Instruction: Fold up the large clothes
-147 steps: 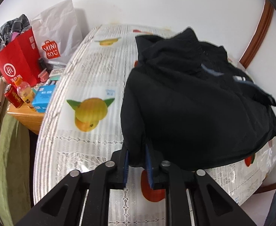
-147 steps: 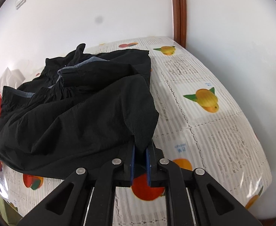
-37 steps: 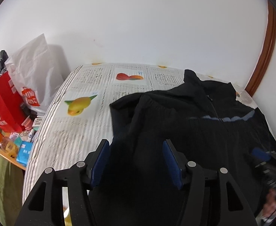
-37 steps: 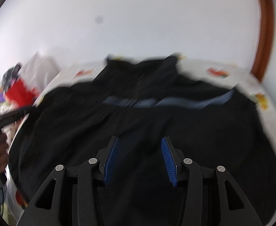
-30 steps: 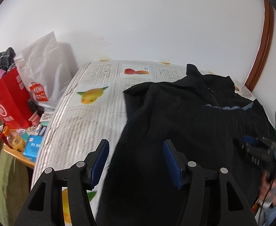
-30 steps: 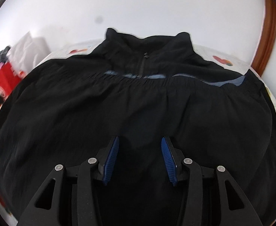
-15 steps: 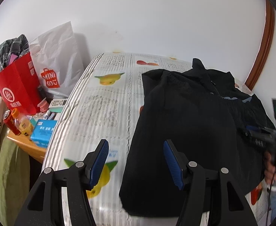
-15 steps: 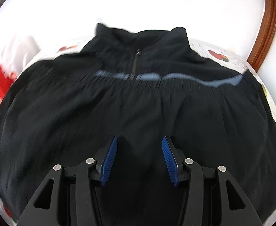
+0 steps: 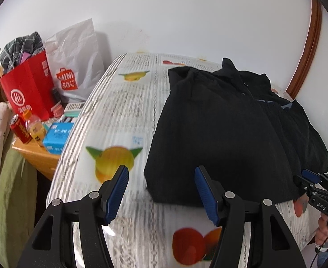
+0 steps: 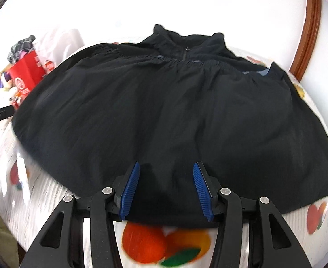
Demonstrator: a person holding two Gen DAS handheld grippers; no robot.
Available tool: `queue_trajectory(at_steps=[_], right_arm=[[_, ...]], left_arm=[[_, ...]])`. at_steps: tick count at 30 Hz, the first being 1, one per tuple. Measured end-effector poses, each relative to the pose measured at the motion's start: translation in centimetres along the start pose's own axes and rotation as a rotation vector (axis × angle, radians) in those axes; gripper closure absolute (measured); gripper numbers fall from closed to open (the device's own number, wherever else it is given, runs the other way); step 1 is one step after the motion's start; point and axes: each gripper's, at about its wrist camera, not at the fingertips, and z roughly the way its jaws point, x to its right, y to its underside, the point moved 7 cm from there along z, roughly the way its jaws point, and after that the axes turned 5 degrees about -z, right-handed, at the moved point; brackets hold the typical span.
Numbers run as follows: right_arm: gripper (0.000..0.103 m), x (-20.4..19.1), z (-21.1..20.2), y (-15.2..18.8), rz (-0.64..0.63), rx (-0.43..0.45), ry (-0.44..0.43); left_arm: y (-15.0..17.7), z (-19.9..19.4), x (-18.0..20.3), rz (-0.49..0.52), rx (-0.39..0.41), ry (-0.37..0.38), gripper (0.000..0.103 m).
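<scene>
A large black jacket (image 9: 217, 129) lies folded on the table with the fruit-print cloth (image 9: 128, 111), its collar at the far side. In the right wrist view the jacket (image 10: 164, 107) fills the middle, zip collar at the back. My left gripper (image 9: 161, 189) is open above the jacket's near left corner, holding nothing. My right gripper (image 10: 166, 189) hovers open over the jacket's near hem, with nothing pinched between its blue pads (image 10: 200, 192). In the left wrist view the right gripper (image 9: 316, 187) shows at the far right edge, held by a hand (image 9: 327, 230).
Left of the table stands a wooden side table (image 9: 38, 156) with a red paper bag (image 9: 27, 91), a white shopping bag (image 9: 74, 60), a can, a bottle and a blue box (image 9: 57, 137). A white wall and a brown door frame (image 9: 307, 44) close the back.
Both grippers let go of the jacket after folding its lower part over. They have pulled back toward the table's near edge, so more tablecloth shows in front of the jacket.
</scene>
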Motion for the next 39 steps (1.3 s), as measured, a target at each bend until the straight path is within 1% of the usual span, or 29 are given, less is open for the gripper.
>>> queue_trajectory(at_steps=[4,5,6,8,10,11,14,15,16,17,18,19,21,22,24,30,35,39], right_arm=[[0.053,0.1,-1.3,0.9,-0.005,-0.013,-0.091],[0.053,0.4,-1.9,1.0,-0.014,-0.003,-0.098],[0.053,0.9,-2.6,0.9,-0.023,0.019,-0.087],[0.053,2.5,-4.0,0.8,-0.024,0.064,-0.033],[0.053,5.9,-4.7,0.4,0.019,0.094,0.052],[0.053,7.4,-4.8,0.3,0.048,0.095,0.087],[0.053,13.7,-4.4,0.8,0.183,0.075,0.212],[0.053,15.4,-4.0,1.2,0.212,0.056,0.245],[0.055,17.2,-3.2,1.8,0.230,0.017,0.271],[0.058,18.2,-2.7,2.2,0.241,-0.005,0.282],[0.064,19.3,-2.2,2.8,0.260,-0.019,0.287],[0.066,19.9,-1.8,3.0,0.272,-0.025,0.277],[0.067,20.1,-1.4,3.0,0.267,-0.017,0.256],[0.068,20.0,-1.3,2.7,0.250,-0.011,0.266],[0.070,20.1,-0.7,2.2,0.217,-0.013,0.291],[0.075,22.2,0.6,1.4,0.224,-0.016,0.311],[0.076,24.2,1.4,0.5,0.245,-0.014,0.329],[0.076,25.0,1.2,-0.1,0.270,-0.027,0.343]], left_arm=[[0.9,0.1,-0.5,-0.015,-0.018,0.015,0.044],[1.0,0.0,-0.6,-0.020,-0.013,0.019,0.044],[1.0,0.0,-0.8,-0.023,-0.011,0.020,0.044],[0.9,0.1,-1.1,-0.033,-0.007,0.023,0.044],[0.8,0.5,-1.3,-0.043,-0.007,0.026,0.044],[0.7,0.7,-1.4,-0.050,-0.007,0.031,0.044],[0.6,1.5,-1.5,-0.065,-0.008,0.036,0.044],[0.6,1.8,-1.6,-0.069,-0.009,0.038,0.046],[0.6,2.3,-1.6,-0.074,-0.014,0.048,0.052],[0.7,2.6,-1.5,-0.079,-0.021,0.057,0.055],[0.8,3.0,-1.4,-0.087,-0.033,0.068,0.061],[0.9,3.3,-1.3,-0.093,-0.041,0.076,0.069],[0.9,3.9,-0.7,-0.090,-0.055,0.092,0.078],[0.9,4.1,-0.4,-0.083,-0.050,0.082,0.082],[0.6,4.4,0.3,-0.062,-0.046,0.066,0.087],[-0.3,5.8,2.6,-0.024,-0.048,0.032,0.087],[-1.3,7.1,4.1,-0.027,-0.062,0.039,0.087],[-1.6,7.5,4.6,-0.015,-0.063,0.016,0.087]])
